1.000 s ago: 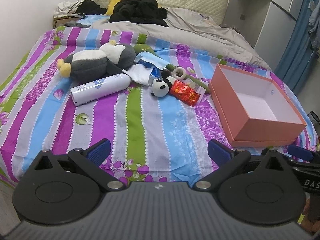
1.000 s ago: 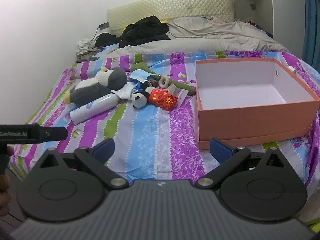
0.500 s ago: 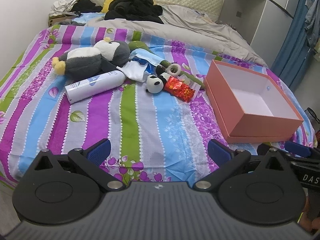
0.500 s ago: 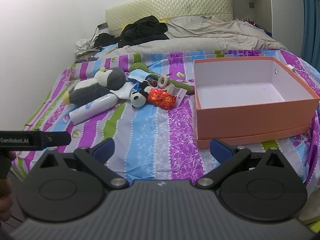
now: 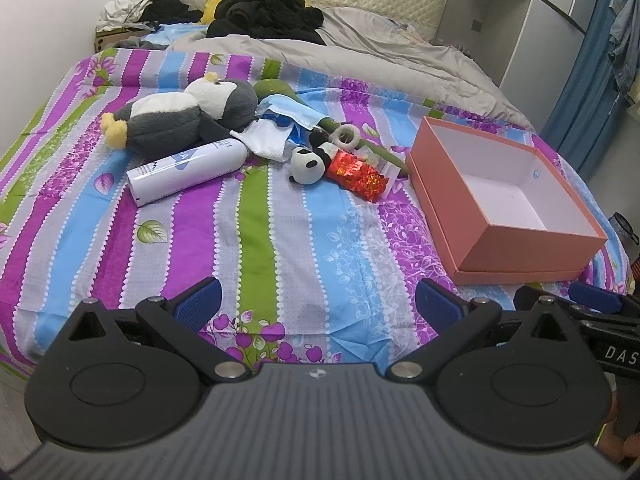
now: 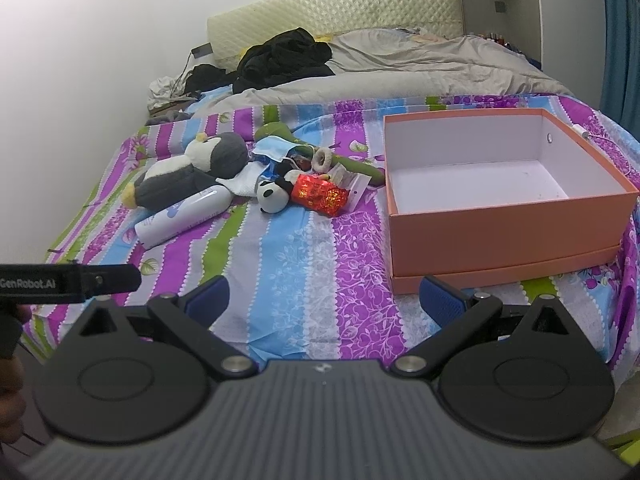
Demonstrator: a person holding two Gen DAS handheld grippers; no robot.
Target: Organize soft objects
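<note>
A grey and white plush penguin [image 5: 180,118] [image 6: 192,168] lies on the striped bedspread at the left. A small panda plush [image 5: 306,164] [image 6: 272,196] sits beside a shiny red packet [image 5: 356,176] [image 6: 320,194], a blue face mask [image 5: 292,114] [image 6: 272,148], a white cloth [image 5: 264,140] and a green plush [image 6: 360,166]. An open orange box [image 5: 532,248] [image 6: 512,232] with nothing inside stands at the right. My left gripper [image 5: 318,298] and right gripper [image 6: 326,294] both hover open over the bed's near edge, far short of the pile.
A white spray can [image 5: 188,168] [image 6: 184,216] lies in front of the penguin. A grey duvet [image 5: 360,56] and black clothes [image 5: 268,16] cover the bed's far end. A wardrobe [image 5: 520,20] and blue curtain [image 5: 592,80] stand at the right.
Both views have shifted slightly; the left gripper has drawn back and risen a little, so the pile sits higher in its view. Both grippers stay open.
</note>
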